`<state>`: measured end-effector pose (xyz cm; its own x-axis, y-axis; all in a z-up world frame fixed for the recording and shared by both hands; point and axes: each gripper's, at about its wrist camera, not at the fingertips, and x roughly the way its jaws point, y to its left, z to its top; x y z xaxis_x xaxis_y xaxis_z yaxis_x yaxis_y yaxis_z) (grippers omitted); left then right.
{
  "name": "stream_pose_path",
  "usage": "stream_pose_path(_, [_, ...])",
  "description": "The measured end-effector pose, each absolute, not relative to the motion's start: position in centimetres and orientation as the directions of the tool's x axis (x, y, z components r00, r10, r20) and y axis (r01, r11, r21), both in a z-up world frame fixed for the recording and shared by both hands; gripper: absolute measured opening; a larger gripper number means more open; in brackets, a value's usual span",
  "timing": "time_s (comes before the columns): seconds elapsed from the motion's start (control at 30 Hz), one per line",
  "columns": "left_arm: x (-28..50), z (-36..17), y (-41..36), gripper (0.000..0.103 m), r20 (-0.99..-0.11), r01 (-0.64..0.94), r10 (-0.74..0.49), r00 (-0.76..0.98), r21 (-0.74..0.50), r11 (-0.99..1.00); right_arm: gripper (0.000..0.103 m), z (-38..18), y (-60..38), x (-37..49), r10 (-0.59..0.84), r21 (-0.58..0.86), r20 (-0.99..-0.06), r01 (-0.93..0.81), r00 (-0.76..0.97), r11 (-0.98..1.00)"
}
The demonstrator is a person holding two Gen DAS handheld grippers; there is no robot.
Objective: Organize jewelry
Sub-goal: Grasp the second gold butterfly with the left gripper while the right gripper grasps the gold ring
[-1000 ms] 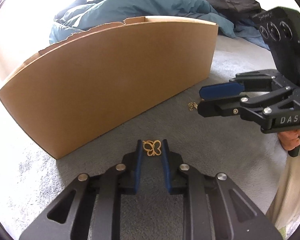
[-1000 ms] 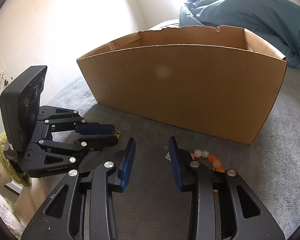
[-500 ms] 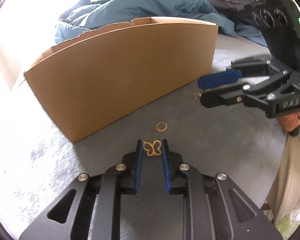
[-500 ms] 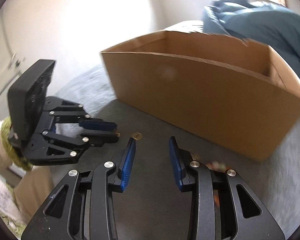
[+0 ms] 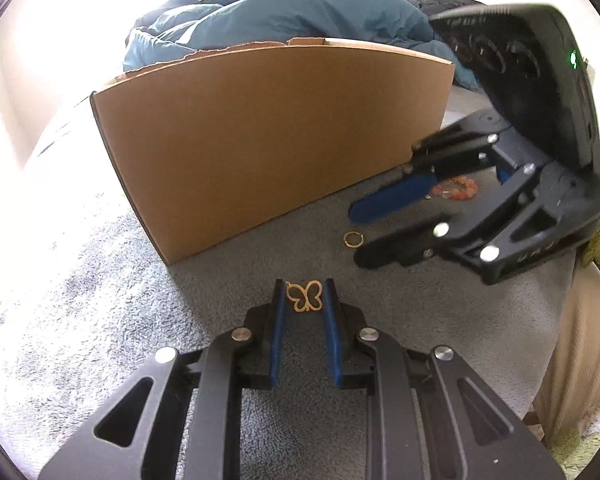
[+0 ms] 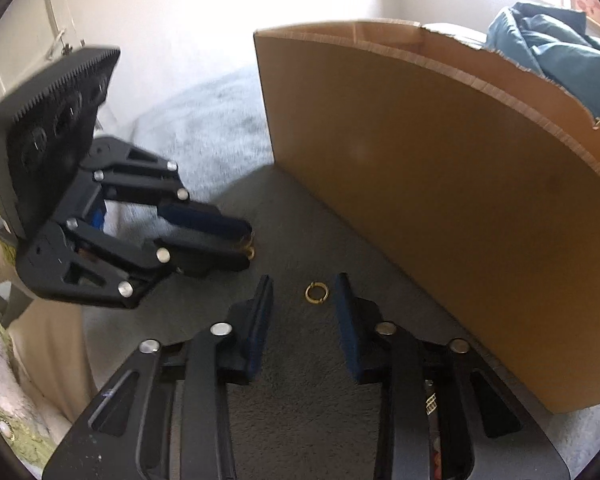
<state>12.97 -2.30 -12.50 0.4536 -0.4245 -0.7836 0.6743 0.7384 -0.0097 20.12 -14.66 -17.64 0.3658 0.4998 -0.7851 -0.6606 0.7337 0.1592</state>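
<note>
A: Where is the jewelry found at this moment?

B: A gold butterfly (image 5: 304, 297) is held between the narrow jaws of the left gripper (image 5: 305, 294), lifted a little above the grey blanket (image 5: 100, 320). A small gold ring (image 6: 316, 292) lies on the blanket, just in front of the right gripper (image 6: 303, 289), whose jaws are set wide and hold nothing. Some orange beads (image 5: 458, 188) are seen further back, near the foot of the box (image 5: 260, 140).

A: Which step is judged to be in hand?

B: The butterfly is probably being carried to the box, and the ring is being lined up for picking.

A: What is called for next?

B: The right gripper should be lowered until the ring sits between the pads, then closed gently, because a thin ring on soft pile may be pushed down or may slip. The butterfly must be raised over the box wall before it is released.
</note>
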Motion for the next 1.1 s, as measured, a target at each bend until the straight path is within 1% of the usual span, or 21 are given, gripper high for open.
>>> stream_pose_path(0.03, [13.0,-12.5,-2.2,0.017,-0.783,0.674,-0.427,0.453,-0.013,0.738,0.023,-17.9,-14.6,20.1,0.497,0.159,-0.79,-0.662,0.36,0.732])
stream_pose_path(0.17, [12.9,-12.6,-1.9,0.017,-0.78,0.672,-0.432,0.452,-0.021,0.741,0.02,-18.2,-14.6,20.1,0.492,0.157,-0.797,-0.666,0.35,0.729])
stream_pose_path(0.4, [13.2,-12.6,-1.8,0.017,-0.78,0.671,-0.436,0.449,-0.028,0.741,0.02,-18.4,-14.5,20.2,0.497,0.173,-0.798,-0.659,0.342,0.732])
stream_pose_path(0.6, [13.4,-12.6,-1.8,0.017,-0.784,0.67,-0.435,0.442,-0.034,0.742,0.02,-18.9,-15.5,21.4,0.521,0.233,-0.795,-0.638,0.31,0.734])
stream_pose_path(0.73, [13.5,-12.6,-1.8,0.017,-0.785,0.67,-0.434,0.442,-0.032,0.742,0.02,-19.0,-15.5,21.7,0.524,0.242,-0.796,-0.635,0.303,0.734])
stream_pose_path(0.8, [13.5,-12.6,-1.8,0.017,-0.785,0.67,-0.434,0.443,-0.032,0.741,0.016,-18.8,-16.0,21.9,0.523,0.237,-0.794,-0.634,0.31,0.736])
stream_pose_path(0.87, [13.5,-12.6,-1.8,0.017,-0.785,0.67,-0.434,0.442,-0.033,0.741,0.011,-18.7,-16.1,21.8,0.52,0.233,-0.793,-0.63,0.317,0.74])
stream_pose_path(1.1, [13.3,-12.6,-1.8,0.017,-0.779,0.67,-0.435,0.451,-0.026,0.742,0.01,-18.3,-15.9,21.6,0.509,0.209,-0.791,-0.631,0.34,0.747])
